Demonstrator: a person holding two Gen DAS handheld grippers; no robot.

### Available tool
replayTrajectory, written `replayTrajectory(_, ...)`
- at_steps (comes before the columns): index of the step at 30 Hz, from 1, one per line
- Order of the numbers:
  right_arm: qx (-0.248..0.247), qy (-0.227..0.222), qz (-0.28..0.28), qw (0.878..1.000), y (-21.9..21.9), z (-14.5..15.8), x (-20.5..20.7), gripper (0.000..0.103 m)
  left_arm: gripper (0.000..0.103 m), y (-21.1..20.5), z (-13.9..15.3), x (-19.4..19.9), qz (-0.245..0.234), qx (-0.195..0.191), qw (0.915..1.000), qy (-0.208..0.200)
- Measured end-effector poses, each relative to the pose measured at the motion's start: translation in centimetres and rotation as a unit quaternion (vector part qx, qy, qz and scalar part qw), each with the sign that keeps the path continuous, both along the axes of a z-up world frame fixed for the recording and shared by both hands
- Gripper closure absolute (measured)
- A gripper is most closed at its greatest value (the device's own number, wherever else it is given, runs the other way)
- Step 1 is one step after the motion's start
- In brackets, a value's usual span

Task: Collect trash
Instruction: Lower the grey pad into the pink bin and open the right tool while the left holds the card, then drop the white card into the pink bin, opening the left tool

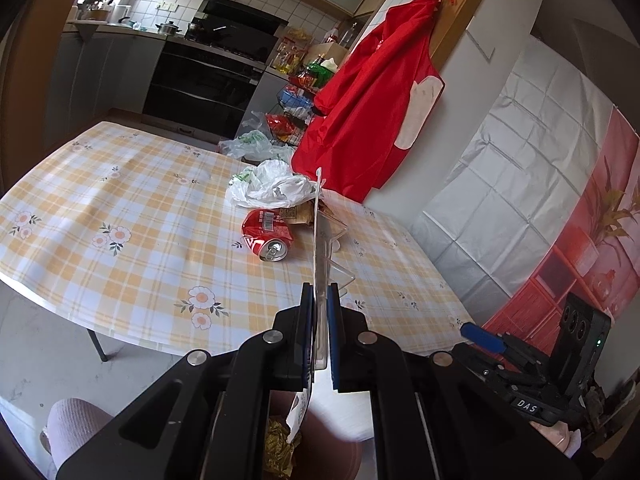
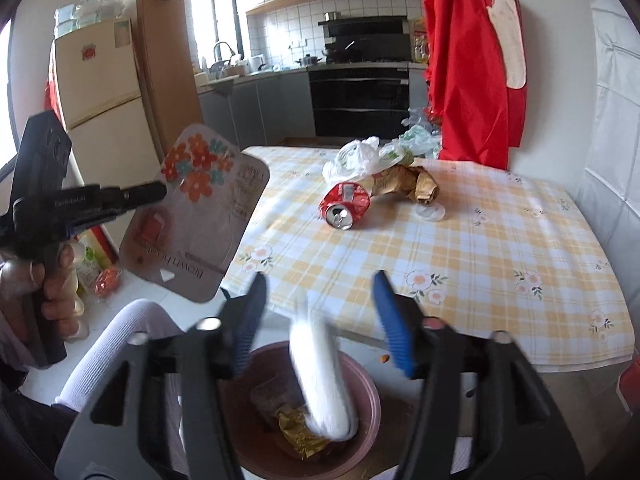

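Below the table edge, at the bottom centre of the right wrist view, a pink bin (image 2: 360,408) stands open with gold foil and wrappers inside, and a blurred white cup (image 2: 320,380) hangs over its mouth between the right tongs (image 2: 320,320), whose blue pads stand well apart and do not touch it. No earlier picture bears on this, so I judge only that the cup is free of the grip.

At the left of that view the left tongs (image 2: 152,194) are clamped together on a flat blister pack (image 2: 200,216) with printed flowers; the left wrist view shows the same card edge-on between the pads. It looks light and stiff but thin, so a pinch at one edge is probably enough, though the clear plastic side may be slippery.

At the upper centre of the table (image 2: 480,264) lie a crushed red can (image 2: 346,202), a crumpled brown paper bag (image 2: 404,182) and a white plastic bag (image 2: 352,158), touching one another. The can seems light and dented, best taken across its body; the bags are soft and should be gripped at a bunched fold.
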State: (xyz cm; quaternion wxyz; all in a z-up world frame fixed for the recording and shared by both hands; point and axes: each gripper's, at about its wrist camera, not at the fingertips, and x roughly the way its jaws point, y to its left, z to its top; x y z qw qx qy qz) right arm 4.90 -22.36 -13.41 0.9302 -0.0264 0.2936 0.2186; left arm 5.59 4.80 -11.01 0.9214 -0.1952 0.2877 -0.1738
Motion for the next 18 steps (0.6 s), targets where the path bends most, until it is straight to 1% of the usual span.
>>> replayTrajectory(2,-0.006,-0.014,-0.011,1.000,-0.1,0.2,-0.2,0.024,0.096,0.0,-0.2,0.0,-0.002,0.000,1.0000,0.001)
replayTrajectory(3,-0.008,-0.018,-0.015,1.000,-0.2,0.3,-0.2,0.021,0.096,-0.1,-0.2,0.0,-0.002,0.000,1.0000,0.002)
replayTrajectory(4,-0.011,-0.023,-0.023,0.999,-0.3,0.3,-0.2,0.012,0.096,-0.1,-0.3,0.1,-0.002,0.000,1.0000,0.003)
replayTrajectory(5,-0.012,-0.027,-0.032,0.999,-0.5,0.3,-0.1,0.008,0.096,-0.1,-0.3,0.1,-0.003,0.000,1.0000,0.003)
replayTrajectory(7,-0.014,-0.033,-0.054,0.998,-0.9,0.4,0.0,0.006,0.096,-0.3,-0.4,0.2,-0.005,0.000,1.0000,0.005)
replayTrajectory(11,-0.015,-0.031,-0.091,0.995,-1.9,0.1,0.5,0.006,0.096,-0.9,-0.7,0.2,-0.013,0.003,0.9999,0.009)
replayTrajectory(15,-0.004,-0.031,-0.117,0.993,-2.8,0.0,0.8,0.006,0.096,-1.5,-1.3,0.4,-0.021,0.006,0.9996,0.018)
replayTrajectory(18,0.004,-0.030,-0.125,0.992,-3.3,-0.1,1.0,0.006,0.096,-2.0,-1.6,0.4,-0.031,0.005,0.9992,0.024)
